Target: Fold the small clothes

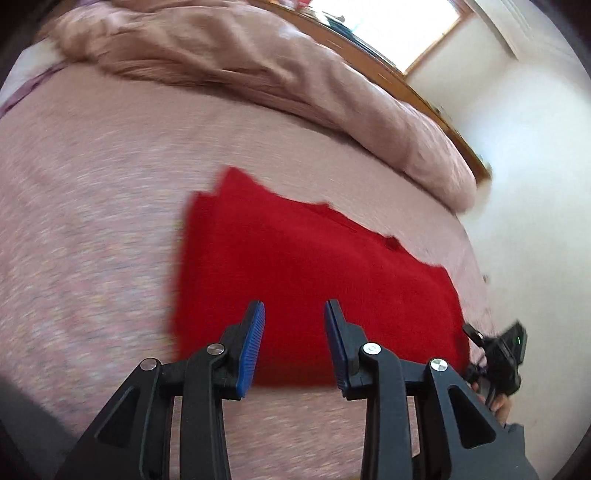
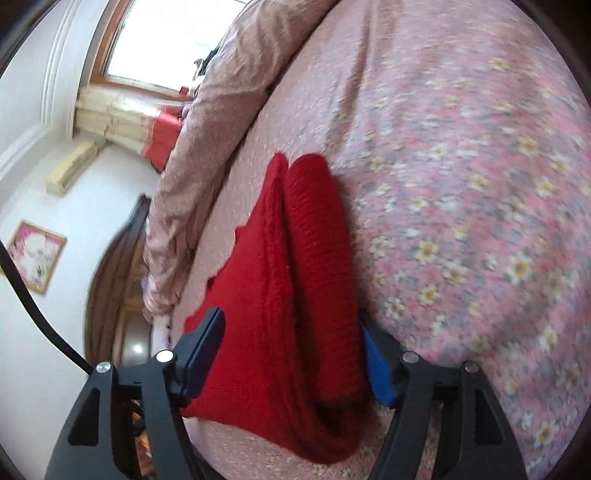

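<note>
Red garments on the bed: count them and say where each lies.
1. The red knit garment lies folded on the floral bedspread, in front of the left gripper; the right gripper straddles its folded edge. Others may be out of view.

Motion blur smears bedspread (image 1: 92, 221); red knit garment (image 2: 295, 295) near fold possibly hides right pad contact.

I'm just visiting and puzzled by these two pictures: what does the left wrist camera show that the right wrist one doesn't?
Only the left wrist view shows the red knit garment lying flat as a whole, the left gripper with its jaws open and empty above it, and the right gripper seen from outside at the garment's edge.

Only the right wrist view shows the garment's folded layers between the right gripper's jaws, a framed picture and a red curtain.

Both show the pink flowered bedspread, the bunched quilt and the window.
</note>
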Available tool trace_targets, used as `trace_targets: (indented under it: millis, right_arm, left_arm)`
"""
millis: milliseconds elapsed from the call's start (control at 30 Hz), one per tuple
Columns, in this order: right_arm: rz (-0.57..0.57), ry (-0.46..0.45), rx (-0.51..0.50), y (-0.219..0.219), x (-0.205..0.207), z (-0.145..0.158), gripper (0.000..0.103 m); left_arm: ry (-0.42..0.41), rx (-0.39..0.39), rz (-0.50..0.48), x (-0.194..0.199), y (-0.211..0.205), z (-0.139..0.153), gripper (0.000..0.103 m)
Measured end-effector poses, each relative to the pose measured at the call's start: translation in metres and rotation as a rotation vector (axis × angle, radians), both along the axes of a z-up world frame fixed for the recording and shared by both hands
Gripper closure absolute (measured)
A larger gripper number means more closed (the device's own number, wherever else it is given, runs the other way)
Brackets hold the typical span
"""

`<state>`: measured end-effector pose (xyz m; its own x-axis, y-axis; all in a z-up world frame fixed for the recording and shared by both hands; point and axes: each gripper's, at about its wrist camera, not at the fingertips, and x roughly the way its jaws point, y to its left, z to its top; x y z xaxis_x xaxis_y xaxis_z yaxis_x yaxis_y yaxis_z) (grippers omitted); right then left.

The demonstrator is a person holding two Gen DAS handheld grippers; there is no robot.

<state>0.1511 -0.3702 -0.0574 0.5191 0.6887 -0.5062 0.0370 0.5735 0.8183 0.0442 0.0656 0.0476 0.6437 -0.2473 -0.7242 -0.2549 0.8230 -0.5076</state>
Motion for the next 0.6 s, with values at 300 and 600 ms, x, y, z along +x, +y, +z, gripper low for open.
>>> trace_targets:
  millis: [300, 600]
  right_arm:
    - [0.062, 0.007, -0.003, 0.003, 0.018, -0.006, 0.074]
    - [0.055, 0.027, 0.000, 0.006, 0.017, -0.002, 0.077]
  left_arm:
    - [0.019, 0.093, -0.179, 0.084, -0.123, 0.005, 0.093]
    - [0.144, 0.134, -0.203, 0.106, -0.143, -0.045, 0.103]
